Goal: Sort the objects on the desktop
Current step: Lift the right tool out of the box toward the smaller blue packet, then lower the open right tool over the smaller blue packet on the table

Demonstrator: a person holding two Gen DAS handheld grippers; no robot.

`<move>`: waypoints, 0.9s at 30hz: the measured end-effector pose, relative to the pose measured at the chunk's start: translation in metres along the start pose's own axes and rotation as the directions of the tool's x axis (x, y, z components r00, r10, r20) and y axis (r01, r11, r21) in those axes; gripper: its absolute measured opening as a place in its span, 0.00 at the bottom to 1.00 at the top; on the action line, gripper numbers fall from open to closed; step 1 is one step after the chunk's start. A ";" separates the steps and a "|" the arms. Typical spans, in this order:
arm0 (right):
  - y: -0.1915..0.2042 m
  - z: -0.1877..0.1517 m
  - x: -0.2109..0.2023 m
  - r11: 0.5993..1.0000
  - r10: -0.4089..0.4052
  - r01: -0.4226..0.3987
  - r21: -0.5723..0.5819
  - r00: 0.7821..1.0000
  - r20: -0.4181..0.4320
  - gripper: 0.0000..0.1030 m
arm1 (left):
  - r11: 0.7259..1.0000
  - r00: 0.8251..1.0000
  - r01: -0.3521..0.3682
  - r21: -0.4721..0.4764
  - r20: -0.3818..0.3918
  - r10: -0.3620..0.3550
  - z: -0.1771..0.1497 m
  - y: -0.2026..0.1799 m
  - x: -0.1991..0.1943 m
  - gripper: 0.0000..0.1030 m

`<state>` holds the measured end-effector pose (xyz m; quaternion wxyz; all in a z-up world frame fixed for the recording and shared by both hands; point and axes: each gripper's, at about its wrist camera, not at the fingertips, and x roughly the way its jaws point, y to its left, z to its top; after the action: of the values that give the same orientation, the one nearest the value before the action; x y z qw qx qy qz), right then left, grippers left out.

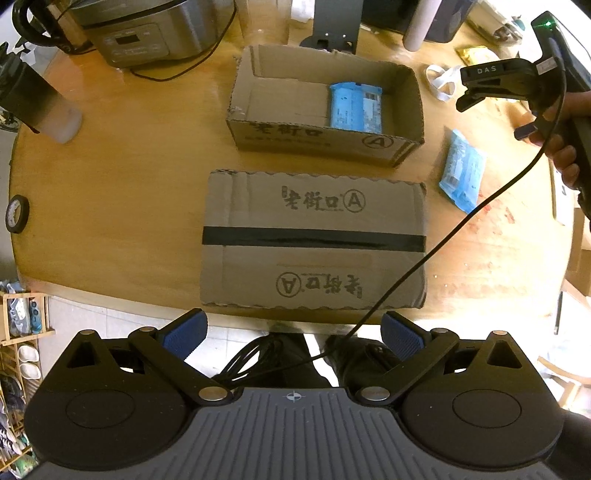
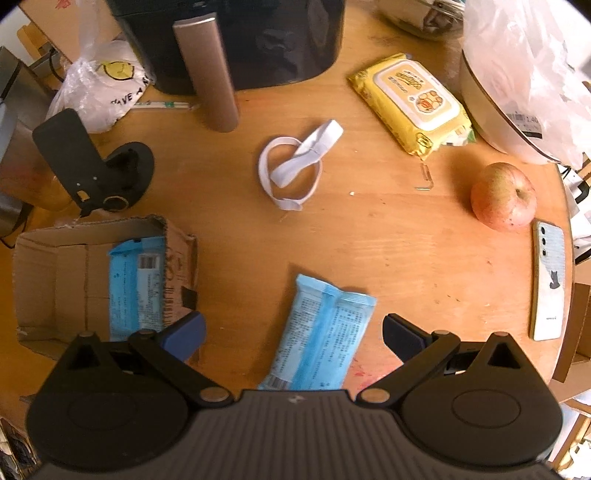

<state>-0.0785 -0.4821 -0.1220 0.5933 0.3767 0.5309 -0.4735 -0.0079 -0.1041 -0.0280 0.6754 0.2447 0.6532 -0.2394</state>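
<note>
From my left wrist camera, a roll of black tape (image 1: 17,214) sits at the table's (image 1: 122,206) left edge, and a steel cooker (image 1: 147,29) stands at the far left, its display too blurred for me to read. My left gripper (image 1: 293,334) hangs spread wide with nothing in it, just off the table's near edge. Ahead of it lies a flattened cardboard lid (image 1: 314,240) banded with black tape, printed twice with Chinese characters and a circled "A"; the nearer print is upside down to me. Beyond it stands an open cardboard box (image 1: 325,107) with the same marking on its front wall, and a blue packet (image 1: 355,107) lies in its right half. Its fine print I cannot make out. Further right, a second blue packet (image 1: 463,171) lies on the bare table, right of the box. My right gripper (image 1: 466,102) hovers above that side, and its body reads "DAS".

From the right wrist camera, the box (image 2: 44,266) is cut off behind my gripper's body. The right gripper (image 2: 293,334) is released and wide apart, and the loose packet (image 2: 321,332) lies between its fingers (image 2: 400,338), its near end hidden under the housing. A white elastic band (image 2: 295,166) lies mid-table, a yellow wipes pack (image 2: 412,101) beyond it, then an apple (image 2: 503,195) and a phone (image 2: 548,284) at the right edge.
</note>
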 end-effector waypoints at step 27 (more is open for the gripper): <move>-0.036 -0.002 0.004 0.999 -0.004 0.005 0.047 1.000 -0.013 1.00 | 0.999 1.000 -0.001 0.043 -0.012 0.002 0.002 -0.029 0.004 1.00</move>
<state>-0.1133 -0.4905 -0.1240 0.5799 0.3923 0.5243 -0.4847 -0.0244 -0.1274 -0.0326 0.6662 0.2609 0.6519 -0.2513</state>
